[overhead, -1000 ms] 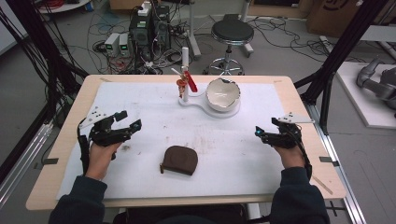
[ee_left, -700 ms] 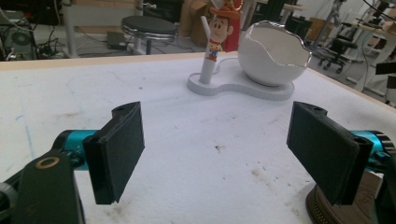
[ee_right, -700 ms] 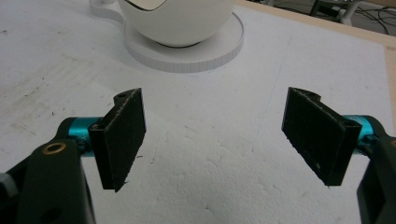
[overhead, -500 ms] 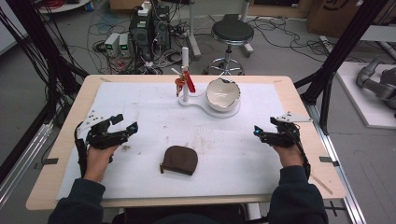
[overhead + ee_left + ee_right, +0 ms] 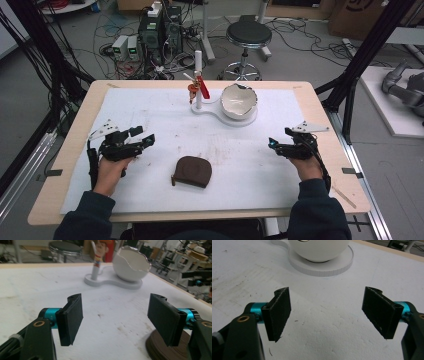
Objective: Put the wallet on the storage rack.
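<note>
A brown rounded pouch [image 5: 191,171] lies flat on the white mat near the front middle. My left gripper [image 5: 142,137] hovers to its left, open, with nothing between the jaws; they have just been closing a little. In the left gripper view the pouch [image 5: 160,347] lies behind the right jaw of the left gripper [image 5: 117,320]. My right gripper [image 5: 274,145] rests at the right side of the mat, open and holding nothing. In the right gripper view the right gripper [image 5: 328,315] points at the white egg-shaped bowl [image 5: 319,248].
A white stand [image 5: 212,109] at the back middle carries the cracked-shell bowl [image 5: 239,101] and a post with a red key fob and keys [image 5: 198,85]. The white mat [image 5: 150,105] covers most of the wooden table [image 5: 320,105]. A stool and cables stand behind the table.
The left gripper has shifted slightly toward the person and its jaws stand a bit narrower. The right gripper and the pouch have not moved.
</note>
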Action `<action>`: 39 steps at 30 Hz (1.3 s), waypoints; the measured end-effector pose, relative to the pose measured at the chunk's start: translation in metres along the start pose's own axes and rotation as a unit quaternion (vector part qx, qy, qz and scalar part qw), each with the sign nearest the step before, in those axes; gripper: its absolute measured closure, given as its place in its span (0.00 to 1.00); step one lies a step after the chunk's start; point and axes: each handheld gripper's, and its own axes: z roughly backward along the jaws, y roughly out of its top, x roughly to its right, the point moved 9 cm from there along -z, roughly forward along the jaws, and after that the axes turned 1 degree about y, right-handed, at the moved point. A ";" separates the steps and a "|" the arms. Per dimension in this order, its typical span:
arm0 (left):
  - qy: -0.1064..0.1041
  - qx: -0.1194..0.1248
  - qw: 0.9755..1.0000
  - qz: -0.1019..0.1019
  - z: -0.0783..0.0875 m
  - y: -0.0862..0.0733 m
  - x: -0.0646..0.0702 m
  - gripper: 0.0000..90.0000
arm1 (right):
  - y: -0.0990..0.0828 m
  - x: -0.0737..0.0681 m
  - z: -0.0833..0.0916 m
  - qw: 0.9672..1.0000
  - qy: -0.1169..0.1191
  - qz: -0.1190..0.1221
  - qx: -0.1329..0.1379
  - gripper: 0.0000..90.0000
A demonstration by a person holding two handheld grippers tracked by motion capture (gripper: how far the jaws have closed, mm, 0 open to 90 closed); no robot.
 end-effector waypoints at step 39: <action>-0.149 -0.167 0.974 0.036 -0.058 -0.060 0.054 0.90 | -0.002 -0.024 -0.010 0.999 0.044 0.018 -0.014 0.26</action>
